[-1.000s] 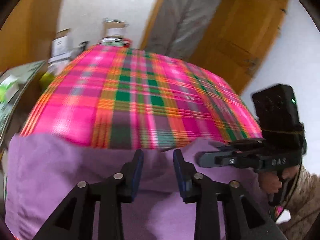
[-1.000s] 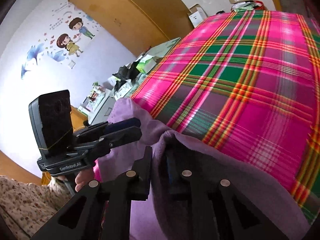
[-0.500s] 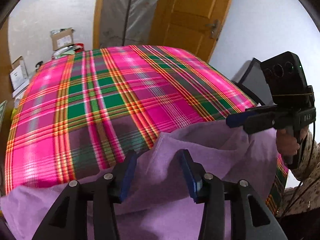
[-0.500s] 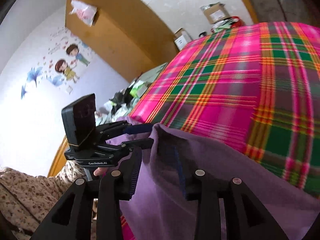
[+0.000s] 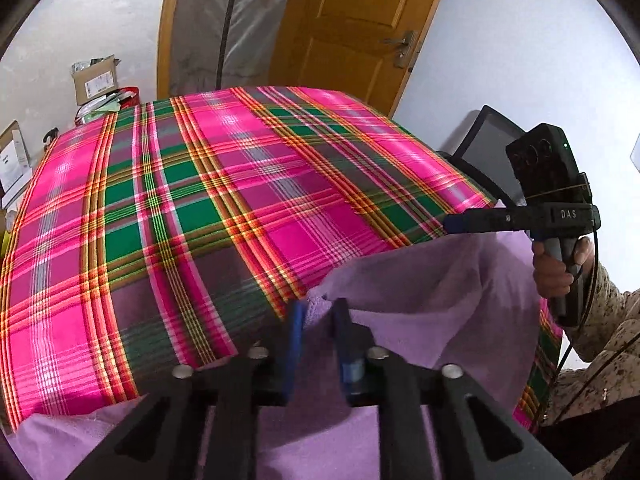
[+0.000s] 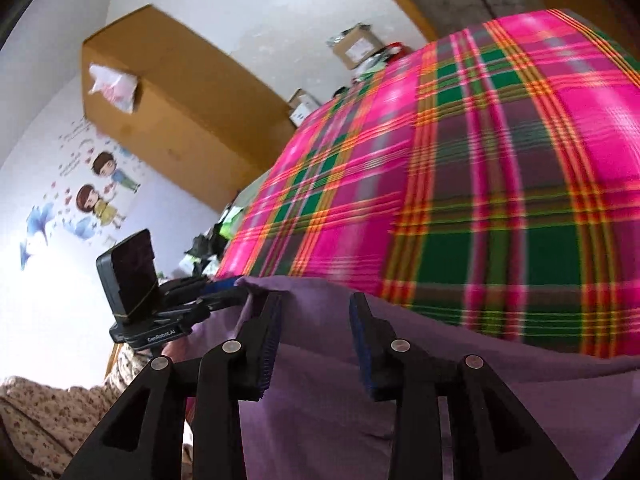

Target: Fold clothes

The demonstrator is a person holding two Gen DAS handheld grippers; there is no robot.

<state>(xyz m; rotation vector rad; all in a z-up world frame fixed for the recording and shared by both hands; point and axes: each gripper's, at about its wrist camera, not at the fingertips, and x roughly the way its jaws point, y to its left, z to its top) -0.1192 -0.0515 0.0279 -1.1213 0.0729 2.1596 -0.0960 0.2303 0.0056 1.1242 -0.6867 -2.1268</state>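
Note:
A purple garment (image 5: 420,300) lies at the near edge of a bed with a pink and green plaid cover (image 5: 240,200). My left gripper (image 5: 318,312) is shut on a raised corner of the garment. In the right wrist view that same left gripper (image 6: 228,290) pinches the corner at the left. My right gripper (image 6: 316,312) stands open, its blue pads wide apart over the purple garment (image 6: 440,380). From the left wrist view the right gripper (image 5: 450,224) sits at the garment's far right edge, held by a hand (image 5: 556,272).
The plaid cover (image 6: 500,160) stretches away beyond the garment. A wooden door (image 5: 360,20) and cardboard boxes (image 5: 96,80) stand behind the bed. A dark screen (image 5: 484,148) is by the right edge. A wooden cabinet (image 6: 168,100) and a cluttered surface (image 6: 204,248) are on the left.
My left gripper went from open to shut on the garment's corner. My right gripper, shut on the cloth a second ago, has opened. Both views swung toward the right.

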